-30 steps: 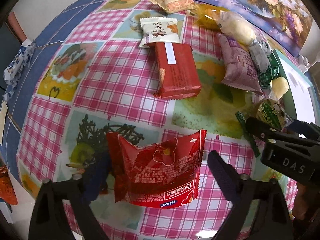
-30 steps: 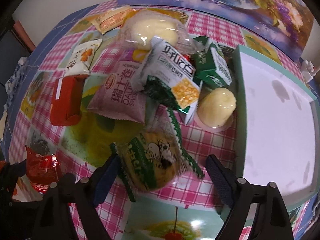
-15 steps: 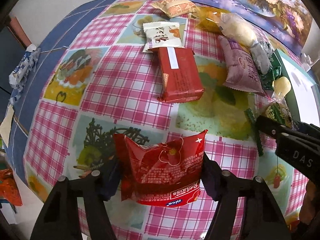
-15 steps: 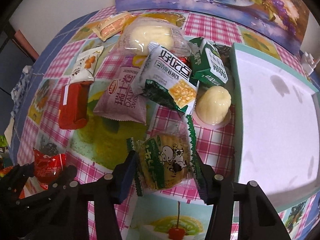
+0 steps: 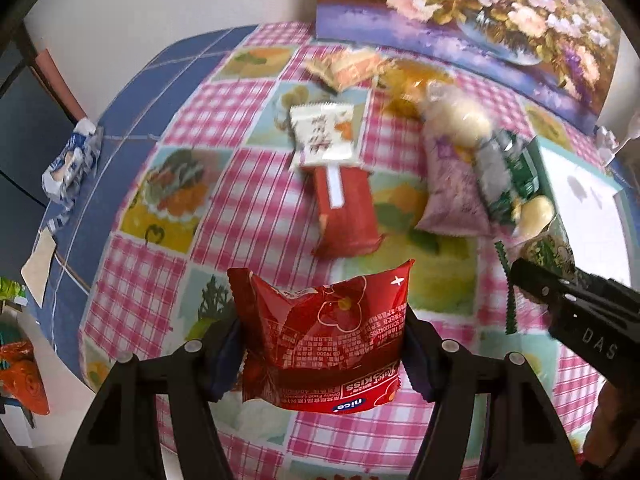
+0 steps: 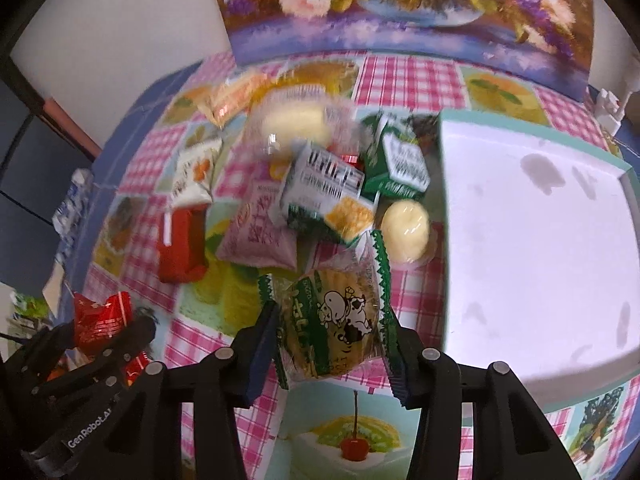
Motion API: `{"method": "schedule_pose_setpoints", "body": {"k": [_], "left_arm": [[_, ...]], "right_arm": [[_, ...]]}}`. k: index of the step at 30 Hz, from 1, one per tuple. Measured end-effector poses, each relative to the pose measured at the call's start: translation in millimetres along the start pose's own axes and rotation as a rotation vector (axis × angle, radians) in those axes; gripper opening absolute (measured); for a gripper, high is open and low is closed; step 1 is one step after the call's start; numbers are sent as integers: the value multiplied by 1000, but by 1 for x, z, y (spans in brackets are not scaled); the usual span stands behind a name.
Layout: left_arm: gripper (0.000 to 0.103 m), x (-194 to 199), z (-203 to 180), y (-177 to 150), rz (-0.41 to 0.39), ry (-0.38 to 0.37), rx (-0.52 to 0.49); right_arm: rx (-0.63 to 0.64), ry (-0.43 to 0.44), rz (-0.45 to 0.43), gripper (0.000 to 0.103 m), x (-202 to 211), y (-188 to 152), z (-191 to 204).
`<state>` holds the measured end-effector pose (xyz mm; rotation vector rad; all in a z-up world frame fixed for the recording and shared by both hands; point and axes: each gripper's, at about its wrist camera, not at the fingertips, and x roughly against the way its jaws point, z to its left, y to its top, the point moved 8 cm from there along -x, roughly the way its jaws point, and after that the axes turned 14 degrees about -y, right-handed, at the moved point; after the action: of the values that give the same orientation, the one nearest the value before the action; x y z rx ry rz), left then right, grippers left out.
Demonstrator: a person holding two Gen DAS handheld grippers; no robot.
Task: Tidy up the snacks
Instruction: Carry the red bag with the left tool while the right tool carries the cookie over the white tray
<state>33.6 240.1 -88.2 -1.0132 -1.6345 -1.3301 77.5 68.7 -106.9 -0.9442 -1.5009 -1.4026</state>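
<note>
The left tool (image 5: pixel 322 344) is closed on a red snack packet (image 5: pixel 324 340), held above the near worktop (image 5: pixel 168 128). The right tool (image 6: pixel 330 344) is clamped on a green cow-print packet (image 6: pixel 334 320). Beyond, remaining snacks (image 6: pixel 320 196) are heaped left of a white tray (image 6: pixel 532 240).

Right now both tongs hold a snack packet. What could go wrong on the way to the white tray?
1. The left tongs pinch the red packet across its soft middle; it may crumple or slip.
2. The right tongs squeeze the green cow packet, so the biscuit inside might crack.
3. The yellow jelly cup sits close to the white tray edge; a low pass could knock it.
</note>
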Motion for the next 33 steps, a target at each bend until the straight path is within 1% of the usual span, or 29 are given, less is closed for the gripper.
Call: {"method": "schedule_pose_setpoints", "body": {"k": [2, 7, 10, 13, 15, 18, 21, 25, 29, 33], "left_arm": [[69, 6, -5, 8, -17, -3, -8], [69, 21, -38, 33, -59, -22, -56], [69, 23, -64, 50, -70, -35, -89], [69, 19, -92, 65, -63, -65, -113], [69, 12, -113, 74, -54, -84, -130], [69, 4, -141, 84, -51, -105, -154], [69, -9, -168, 93, -40, -137, -167], [69, -29, -198, 98, -23, -172, -195], [69, -50, -222, 102, -8, -194, -225], [69, -68, -242, 109, -3, -202, -258]], "right_arm": [[-27, 14, -30, 51, 12, 6, -7], [-124, -1, -71, 51, 27, 16, -38], [-193, -39, -88, 51, 29, 24, -64], [-260, -91, -89, 51, 29, 31, -94], [-303, -119, -80, 51, 25, 34, -113], [-379, -134, -71, 51, 18, 37, -143], [-443, -170, -60, 51, 8, 39, -173], [-530, -194, -37, 51, -2, 37, -208], [-592, -234, -23, 51, -12, 33, -238], [-629, -256, -14, 51, -22, 32, -256]]}}
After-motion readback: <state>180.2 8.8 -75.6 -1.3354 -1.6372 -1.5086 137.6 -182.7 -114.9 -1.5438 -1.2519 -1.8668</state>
